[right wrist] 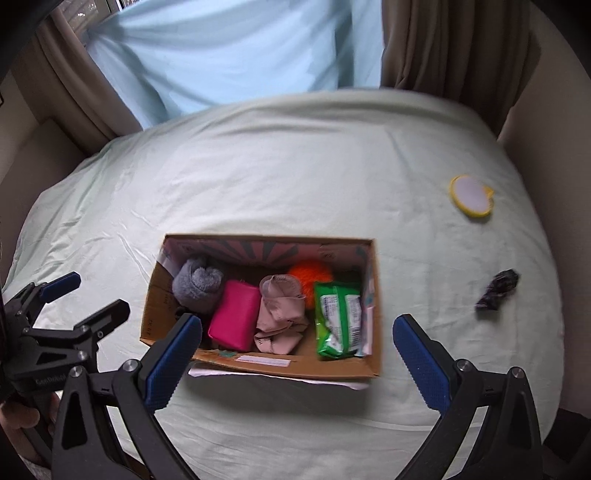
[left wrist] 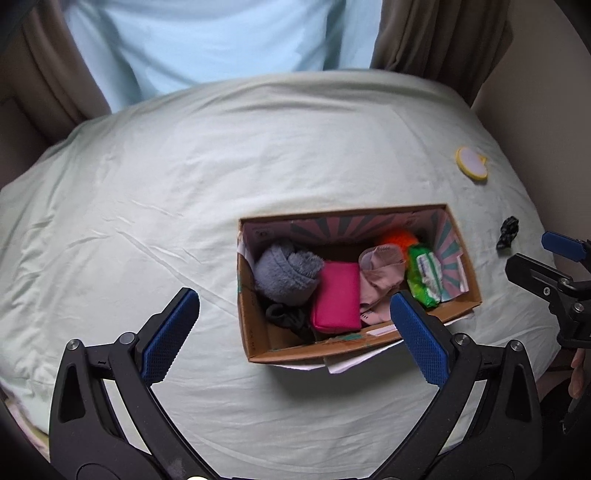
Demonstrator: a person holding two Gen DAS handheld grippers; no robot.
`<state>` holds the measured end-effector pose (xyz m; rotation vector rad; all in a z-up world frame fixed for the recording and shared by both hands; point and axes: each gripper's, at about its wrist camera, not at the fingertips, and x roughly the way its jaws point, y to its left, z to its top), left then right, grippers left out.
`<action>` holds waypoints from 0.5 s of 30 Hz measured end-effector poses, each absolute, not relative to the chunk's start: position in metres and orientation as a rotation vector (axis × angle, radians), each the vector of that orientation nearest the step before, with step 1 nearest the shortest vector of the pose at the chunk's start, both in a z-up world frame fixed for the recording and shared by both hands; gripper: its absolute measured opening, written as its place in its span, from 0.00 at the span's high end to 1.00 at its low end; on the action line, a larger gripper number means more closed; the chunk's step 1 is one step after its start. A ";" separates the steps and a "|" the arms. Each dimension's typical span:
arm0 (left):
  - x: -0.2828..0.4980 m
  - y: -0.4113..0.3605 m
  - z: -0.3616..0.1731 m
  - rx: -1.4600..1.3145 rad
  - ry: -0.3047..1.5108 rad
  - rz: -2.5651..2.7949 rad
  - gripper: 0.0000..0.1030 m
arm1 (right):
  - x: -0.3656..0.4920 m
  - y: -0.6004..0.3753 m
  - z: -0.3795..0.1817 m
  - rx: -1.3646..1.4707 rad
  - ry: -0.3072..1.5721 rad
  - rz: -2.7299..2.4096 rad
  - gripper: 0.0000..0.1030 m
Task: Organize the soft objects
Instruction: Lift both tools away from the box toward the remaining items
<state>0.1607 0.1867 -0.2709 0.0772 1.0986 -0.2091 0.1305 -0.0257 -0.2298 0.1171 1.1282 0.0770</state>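
A cardboard box [left wrist: 255,332] [right wrist: 155,295] sits on the pale green bedsheet [left wrist: 147,203]. Inside lie a grey fluffy roll [left wrist: 286,275] [right wrist: 197,282], a pink pouch [left wrist: 338,297] [right wrist: 234,317], a beige cloth [left wrist: 378,282] [right wrist: 279,314], an orange fluffy ball [left wrist: 397,238] [right wrist: 312,273], a green wipes pack [left wrist: 424,277] [right wrist: 338,317] and a dark cloth [left wrist: 286,315]. A dark scrunchie [left wrist: 508,230] [right wrist: 496,288] and a round yellow-rimmed pad [left wrist: 471,162] [right wrist: 471,194] lie on the sheet right of the box. My left gripper [left wrist: 295,325] [right wrist: 85,295] is open and empty above the box's near-left side. My right gripper [right wrist: 299,354] [left wrist: 532,247] is open and empty above the box's near edge.
White paper [left wrist: 354,360] [right wrist: 277,374] sticks out under the box's near edge. Brown curtains [left wrist: 436,33] and a light blue drape [left wrist: 221,37] hang beyond the bed. A wall [right wrist: 554,129] borders the bed at the right.
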 end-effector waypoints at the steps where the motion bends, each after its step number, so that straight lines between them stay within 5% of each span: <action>1: 0.158 0.185 -0.263 0.076 1.084 -0.209 0.00 | 0.126 -0.029 -0.221 0.119 1.112 0.076 0.00; 15: 0.102 0.130 -0.146 0.059 0.875 -0.189 0.00 | 0.054 -0.125 -0.118 0.155 0.861 -0.026 0.00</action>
